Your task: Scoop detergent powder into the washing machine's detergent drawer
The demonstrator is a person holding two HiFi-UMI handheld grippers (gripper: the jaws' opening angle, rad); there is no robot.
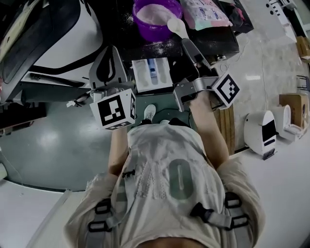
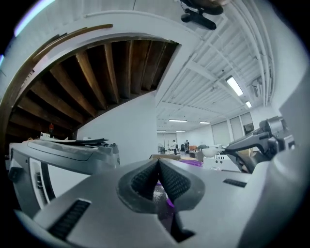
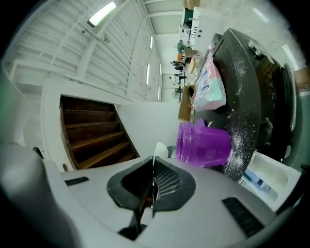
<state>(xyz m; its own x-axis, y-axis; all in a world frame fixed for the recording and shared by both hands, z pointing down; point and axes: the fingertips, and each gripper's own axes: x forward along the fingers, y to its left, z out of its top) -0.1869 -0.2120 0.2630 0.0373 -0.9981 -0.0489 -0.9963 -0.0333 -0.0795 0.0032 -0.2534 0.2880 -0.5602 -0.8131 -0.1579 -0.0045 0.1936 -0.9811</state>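
Detergent powder (image 1: 154,13): heaped white in a purple tub (image 1: 145,30), just beyond the drawer (image 1: 151,75), on the dark top of the washing machine (image 1: 218,41). Loose grains scattered over that top between tub and drawer, likely spill from scooping.

Drawer pulled fully out toward the person, compartments open upward, ready to take a load. Hard to tell whether any powder lies in it yet.

Right gripper (image 3: 153,167): fingers pinched tight on the thin handle of a white spoon (image 1: 178,26), seen edge-on in the right gripper view. Gripped at the handle's end, probably for reach. Spoon bowl beyond the drawer, at the tub's rim; loaded or empty, cannot tell. Looks like the step of moving powder from tub to drawer.

Left gripper (image 2: 158,167): fingers pressed together on nothing, parked just beside the drawer's edge, clear of the spoon's path. Idle, by the look of it.

Pink-and-white bag (image 1: 206,12) lying farther beyond the drawer, past the tub, not in play.

Main risk, judging from the spill: tilting the shallow spoon on the way back to the drawer.
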